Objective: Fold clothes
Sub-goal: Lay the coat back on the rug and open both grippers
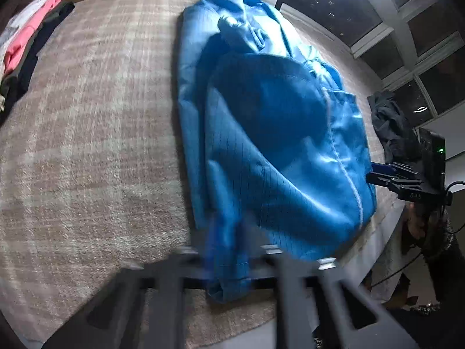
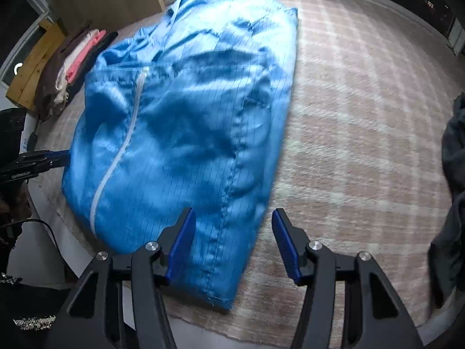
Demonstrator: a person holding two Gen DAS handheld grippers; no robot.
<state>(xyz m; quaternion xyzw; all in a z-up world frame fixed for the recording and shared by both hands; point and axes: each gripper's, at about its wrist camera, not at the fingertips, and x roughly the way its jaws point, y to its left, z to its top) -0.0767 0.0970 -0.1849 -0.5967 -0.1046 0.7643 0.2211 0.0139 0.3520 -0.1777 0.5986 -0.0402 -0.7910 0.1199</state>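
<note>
A shiny blue zip-up jacket [image 1: 261, 133] lies on a pinkish plaid bed cover [image 1: 87, 145], partly folded, with a white zipper running down it. It also shows in the right wrist view [image 2: 186, 122]. My left gripper [image 1: 229, 256] is blurred at the jacket's near hem, with blue cloth running between its fingers. My right gripper [image 2: 232, 241] is open, its blue pads either side of the jacket's near corner, which lies slack between them. The right gripper also shows at the jacket's right edge in the left wrist view [image 1: 386, 174]. The left gripper shows at the jacket's left edge in the right wrist view [image 2: 43, 158].
A stack of folded clothes, pink, white and dark [image 1: 26, 43], lies at the far left of the bed; it also shows in the right wrist view [image 2: 72, 67]. A dark crumpled garment [image 1: 392, 122] lies at the right, seen also in the right wrist view [image 2: 453, 174]. Windows stand behind.
</note>
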